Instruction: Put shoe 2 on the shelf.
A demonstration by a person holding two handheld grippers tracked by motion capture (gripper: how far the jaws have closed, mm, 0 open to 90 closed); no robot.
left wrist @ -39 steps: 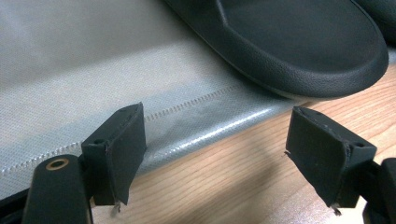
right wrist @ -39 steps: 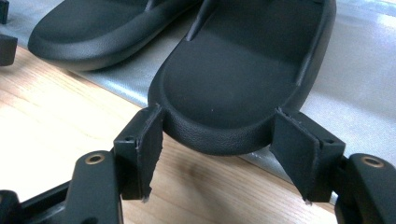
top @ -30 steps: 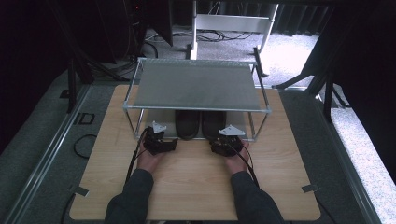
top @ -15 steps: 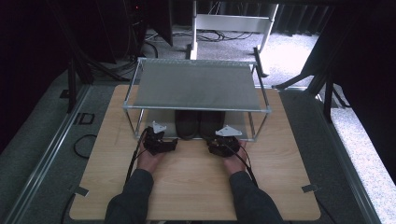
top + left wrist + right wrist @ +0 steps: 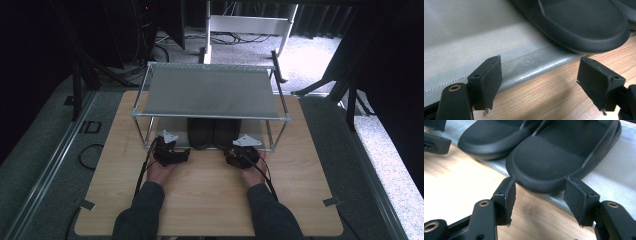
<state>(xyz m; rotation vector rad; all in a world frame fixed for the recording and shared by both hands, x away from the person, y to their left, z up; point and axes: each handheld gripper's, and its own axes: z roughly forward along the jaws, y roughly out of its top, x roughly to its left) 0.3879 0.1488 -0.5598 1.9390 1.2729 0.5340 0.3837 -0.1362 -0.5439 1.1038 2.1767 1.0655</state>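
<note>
Down on the wooden desk (image 5: 210,200), both the left gripper (image 5: 539,82) and right gripper (image 5: 540,200) hold their fingers apart just before two black slippers (image 5: 212,132) on the rack's (image 5: 212,92) grey lower shelf (image 5: 461,37).

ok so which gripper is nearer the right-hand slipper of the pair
Right. The right gripper has its open jaws just short of that slipper's heel; the left gripper faces the other slipper.

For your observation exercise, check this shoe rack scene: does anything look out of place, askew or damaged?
Nothing stands out. The two black slippers sit side by side on the rack's grey lower shelf, heels just over its front edge. Both grippers, left and right, rest at that edge with jaws open.
</note>
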